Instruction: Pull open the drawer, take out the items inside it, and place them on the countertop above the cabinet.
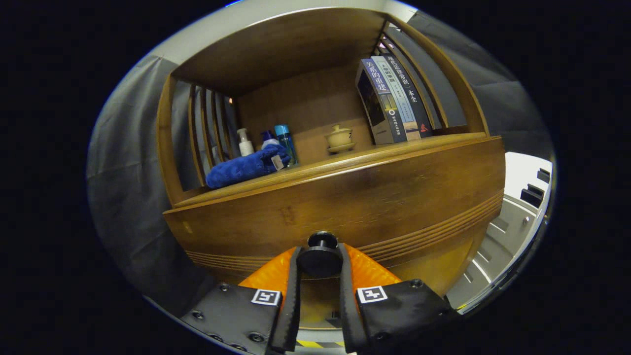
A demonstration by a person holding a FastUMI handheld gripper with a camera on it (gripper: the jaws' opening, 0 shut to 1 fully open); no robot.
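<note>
The gripper (320, 264) has its two fingers closed in on the round dark knob (321, 256) of the drawer (345, 207), one finger pressing on each side of it, so the knob sits clamped between the fingertips. The knob stands out from the lower middle of the wooden drawer front, which spreads wide just beyond the fingers and carries a band of fine horizontal grooves (443, 224) along its lower part. The drawer front lies close under the countertop (345, 160); whether it has been drawn out at all cannot be told from this angle, and its inside is hidden. On the countertop above, within the open wooden cabinet, a rolled blue towel (246, 168) lies toward the left end. Just behind it stand a small white pump bottle (244, 143), a dark blue bottle (268, 139) and a taller clear blue bottle (286, 143), all close together. Further right, well apart from the bottles, sits a pale lidded teacup on a saucer (339, 138). Beyond that, three books (392, 101) lean together against the slatted right side of the cabinet (their spines face outward). Slatted wooden bars (209, 128) also close off the left side, with grey cloth (128, 187) hanging around the cabinet.
</note>
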